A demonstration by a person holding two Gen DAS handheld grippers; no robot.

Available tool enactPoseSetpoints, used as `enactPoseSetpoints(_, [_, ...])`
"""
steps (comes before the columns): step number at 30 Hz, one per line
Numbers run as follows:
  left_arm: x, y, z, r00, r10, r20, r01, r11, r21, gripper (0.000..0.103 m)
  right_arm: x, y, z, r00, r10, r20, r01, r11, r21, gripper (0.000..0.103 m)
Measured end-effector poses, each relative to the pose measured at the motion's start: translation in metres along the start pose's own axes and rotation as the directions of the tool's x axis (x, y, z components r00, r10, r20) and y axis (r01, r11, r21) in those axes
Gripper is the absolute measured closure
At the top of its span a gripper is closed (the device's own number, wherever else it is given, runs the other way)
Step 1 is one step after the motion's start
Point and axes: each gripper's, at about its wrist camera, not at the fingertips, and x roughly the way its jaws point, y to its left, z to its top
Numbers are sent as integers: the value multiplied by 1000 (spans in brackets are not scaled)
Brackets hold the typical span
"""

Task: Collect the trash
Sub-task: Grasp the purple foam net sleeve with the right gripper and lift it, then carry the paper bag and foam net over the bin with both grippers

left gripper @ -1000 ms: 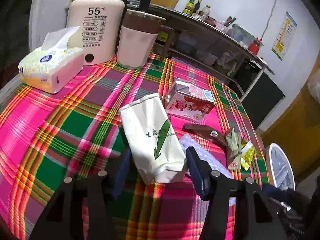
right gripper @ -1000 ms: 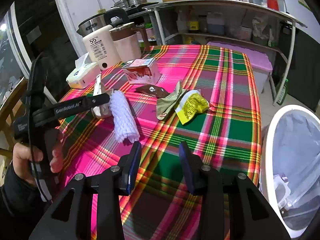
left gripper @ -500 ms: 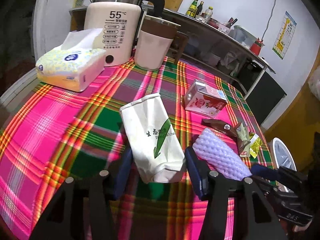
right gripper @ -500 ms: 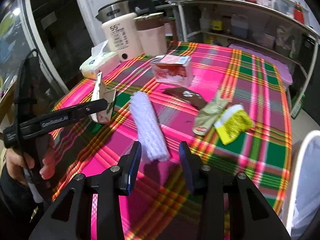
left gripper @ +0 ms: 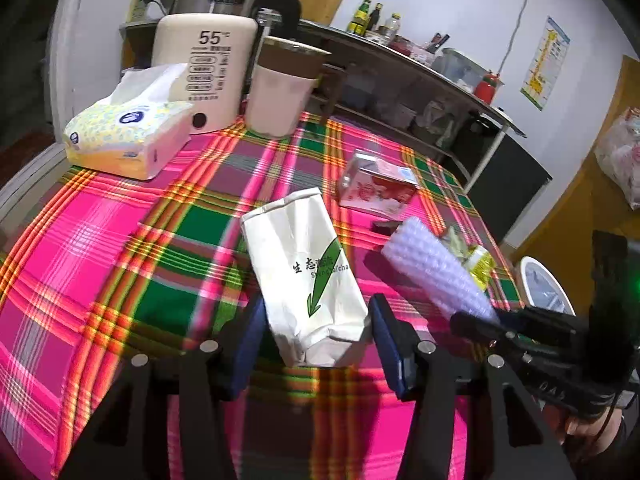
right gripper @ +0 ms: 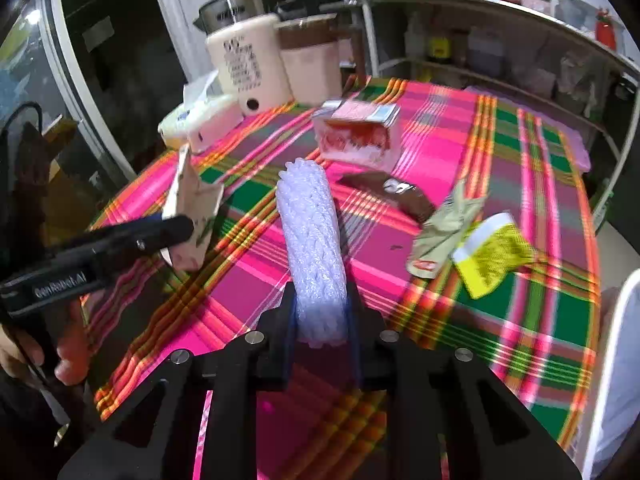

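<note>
Plaid cloth [right gripper: 460, 128] under knobbly foam roll [right gripper: 314, 240]

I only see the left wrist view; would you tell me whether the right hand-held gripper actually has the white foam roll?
Observer: Yes. In the right wrist view, the right hand-held gripper has just been closing, and its pads press both sides of the foam roll at its near end.
Operator: Thank you. What is the dark thing half hidden behind the roll?
Observer: A brown wrapper lying flat on the tablecloth, beside a pale green wrapper.
</note>
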Motion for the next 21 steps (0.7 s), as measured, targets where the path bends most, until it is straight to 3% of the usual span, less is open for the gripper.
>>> enactPoseSetpoints(21, [-16,-94,-28,987,-150,-49,156,976,155,48,-100,-38,-59,989,-105,107,84,979,187,81])
